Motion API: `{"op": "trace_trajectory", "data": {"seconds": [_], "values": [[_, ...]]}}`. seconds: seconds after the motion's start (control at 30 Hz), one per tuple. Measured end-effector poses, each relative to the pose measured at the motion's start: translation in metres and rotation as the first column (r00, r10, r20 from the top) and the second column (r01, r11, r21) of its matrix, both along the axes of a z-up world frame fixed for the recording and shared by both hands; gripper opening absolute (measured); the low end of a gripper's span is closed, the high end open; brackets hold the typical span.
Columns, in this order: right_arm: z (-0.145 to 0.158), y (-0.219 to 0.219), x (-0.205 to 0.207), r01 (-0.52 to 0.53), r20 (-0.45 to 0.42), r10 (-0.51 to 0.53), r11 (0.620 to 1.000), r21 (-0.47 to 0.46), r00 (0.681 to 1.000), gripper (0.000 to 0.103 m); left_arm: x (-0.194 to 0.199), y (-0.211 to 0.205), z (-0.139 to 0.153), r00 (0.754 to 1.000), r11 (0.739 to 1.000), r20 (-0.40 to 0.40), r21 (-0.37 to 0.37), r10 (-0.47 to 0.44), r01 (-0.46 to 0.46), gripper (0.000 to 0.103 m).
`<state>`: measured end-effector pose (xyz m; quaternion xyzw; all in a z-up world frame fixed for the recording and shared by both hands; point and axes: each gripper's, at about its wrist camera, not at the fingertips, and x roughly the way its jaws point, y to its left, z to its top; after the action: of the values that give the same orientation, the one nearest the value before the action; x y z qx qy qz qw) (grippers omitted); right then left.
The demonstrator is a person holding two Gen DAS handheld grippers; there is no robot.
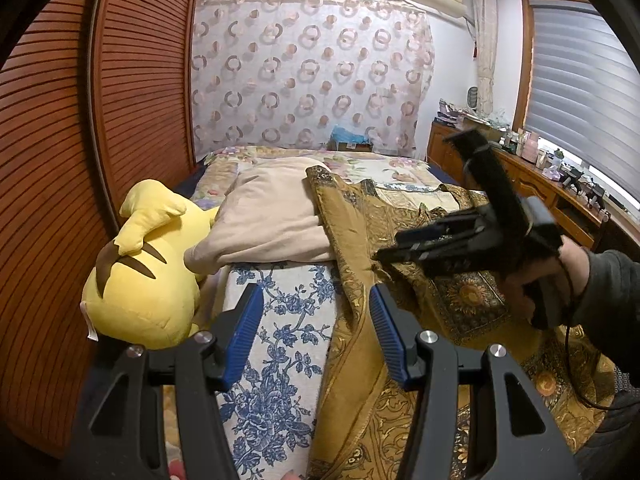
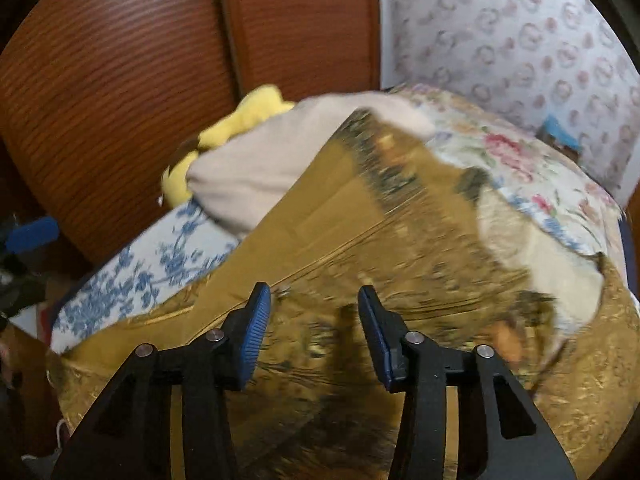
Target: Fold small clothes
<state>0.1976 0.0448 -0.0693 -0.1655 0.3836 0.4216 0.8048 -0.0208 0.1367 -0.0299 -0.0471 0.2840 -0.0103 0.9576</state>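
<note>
A gold-brown patterned cloth [image 1: 400, 280] lies crumpled over the right part of the bed; it fills the middle of the blurred right wrist view [image 2: 340, 240]. My left gripper [image 1: 316, 300] is open and empty, above the blue-flowered sheet [image 1: 280, 320] at the cloth's left edge. My right gripper [image 2: 312, 300] is open and empty just above the cloth. In the left wrist view it [image 1: 384, 254] hovers over the cloth at the right, held by a hand [image 1: 528, 292]; its jaws look nearly together from that side.
A yellow plush toy [image 1: 140, 280] lies at the bed's left edge by the wooden louvred wardrobe [image 1: 80, 120]. A beige pillow [image 1: 268, 216] sits behind the cloth. A wooden cabinet [image 1: 520, 184] with clutter runs along the window at right.
</note>
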Motion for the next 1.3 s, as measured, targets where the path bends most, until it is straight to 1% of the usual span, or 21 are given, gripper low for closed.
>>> {"op": "trace_trajectory", "data": {"seconds": [0.03, 0.07, 0.13, 0.17, 0.2, 0.27, 0.3, 0.4, 0.5, 0.63, 0.67, 0.7, 0.77, 0.8, 0.9, 1.07, 1.13, 1.17, 1.2, 1.23, 1.3], "values": [[-0.004, 0.004, -0.001, -0.007, -0.004, 0.007, 1.0, -0.013, 1.0, 0.043, 0.0, 0.0, 0.0, 1.0, 1.0, 0.0, -0.001, 0.0, 0.0, 0.054], [-0.009, 0.007, -0.001, -0.011, -0.007, 0.011, 1.0, -0.027, 1.0, 0.039, 0.0, 0.0, 0.0, 1.0, 1.0, -0.001, -0.002, 0.001, -0.001, 0.054], [-0.012, 0.008, -0.003, -0.01, 0.017, 0.011, 0.998, -0.055, 1.0, 0.025, -0.001, 0.0, -0.001, 1.0, 1.0, -0.001, -0.004, 0.001, -0.001, 0.054], [-0.013, 0.007, -0.005, -0.019, 0.026, 0.021, 0.998, -0.064, 0.999, 0.015, -0.001, 0.001, -0.001, 1.0, 1.0, -0.001, -0.003, 0.001, -0.001, 0.054], [-0.012, 0.005, -0.006, -0.019, 0.028, 0.021, 0.998, -0.064, 0.999, 0.009, -0.001, 0.0, -0.001, 1.0, 1.0, -0.003, -0.003, 0.001, -0.001, 0.054], [-0.008, -0.005, -0.011, -0.007, 0.04, 0.009, 0.999, -0.047, 0.999, 0.005, -0.002, -0.001, -0.001, 1.0, 1.0, -0.006, -0.005, -0.003, 0.002, 0.054], [-0.005, -0.013, -0.016, -0.009, 0.048, 0.01, 1.0, -0.024, 0.999, 0.004, -0.002, -0.002, -0.001, 1.0, 1.0, -0.005, -0.006, -0.006, 0.006, 0.054], [0.003, -0.041, -0.028, 0.032, 0.061, -0.033, 0.999, 0.019, 0.998, 0.004, -0.002, -0.007, -0.002, 1.0, 1.0, -0.006, -0.003, -0.014, 0.014, 0.054], [0.008, -0.068, -0.034, 0.068, 0.043, -0.07, 0.996, 0.054, 0.997, 0.003, 0.0, -0.011, -0.003, 1.0, 1.0, -0.01, -0.006, -0.02, 0.02, 0.054], [0.01, -0.091, -0.041, 0.079, 0.013, -0.081, 0.994, 0.073, 0.997, 0.004, 0.004, -0.018, -0.006, 0.999, 0.999, -0.019, -0.004, -0.032, 0.031, 0.054], [0.011, -0.091, -0.04, 0.079, 0.015, -0.08, 0.994, 0.076, 0.997, 0.006, 0.006, -0.02, -0.006, 0.999, 0.999, -0.023, -0.003, -0.032, 0.032, 0.054], [0.013, -0.089, -0.038, 0.076, 0.013, -0.077, 0.994, 0.083, 0.997, 0.018, 0.007, -0.022, -0.006, 0.999, 0.999, -0.026, -0.004, -0.033, 0.033, 0.054], [0.014, -0.083, -0.035, 0.068, 0.007, -0.069, 0.994, 0.085, 0.998, 0.028, 0.008, -0.023, -0.005, 0.999, 0.999, -0.025, -0.005, -0.037, 0.037, 0.054], [0.015, -0.078, -0.033, 0.057, 0.005, -0.057, 0.995, 0.088, 0.998, 0.031, 0.007, -0.024, -0.005, 0.999, 0.999, -0.024, -0.005, -0.039, 0.039, 0.054], [0.014, -0.056, -0.029, 0.016, 0.005, -0.017, 0.996, 0.086, 1.0, 0.032, 0.008, -0.027, -0.008, 0.998, 0.999, -0.034, -0.003, -0.043, 0.043, 0.054], [-0.001, -0.004, -0.02, -0.023, -0.001, 0.023, 1.0, 0.009, 1.0, 0.032, 0.013, -0.026, -0.022, 0.996, 0.999, -0.083, -0.003, -0.04, 0.04, 0.054], [-0.009, 0.005, -0.016, -0.007, 0.0, 0.007, 1.0, -0.028, 1.0, 0.023, 0.015, -0.025, -0.027, 0.994, 0.999, -0.104, -0.002, -0.036, 0.036, 0.054], [-0.014, 0.007, -0.016, 0.004, 0.013, -0.003, 0.999, -0.054, 1.0, 0.013, 0.016, -0.025, -0.029, 0.993, 0.999, -0.112, -0.004, -0.036, 0.036, 0.054], [-0.015, 0.006, -0.017, 0.007, 0.037, -0.005, 0.998, -0.056, 0.999, 0.004, 0.016, -0.025, -0.031, 0.993, 0.999, -0.116, -0.004, -0.036, 0.036, 0.054], [-0.015, 0.004, -0.018, 0.002, 0.042, 0.001, 0.999, -0.05, 0.999, 0.002, 0.016, -0.026, -0.033, 0.992, 0.999, -0.12, -0.005, -0.035, 0.035, 0.054], [-0.012, -0.008, -0.019, 0.032, 0.041, -0.031, 0.999, -0.031, 0.999, 0.001, 0.017, -0.026, -0.037, 0.991, 0.999, -0.128, -0.006, -0.032, 0.032, 0.054]]}}
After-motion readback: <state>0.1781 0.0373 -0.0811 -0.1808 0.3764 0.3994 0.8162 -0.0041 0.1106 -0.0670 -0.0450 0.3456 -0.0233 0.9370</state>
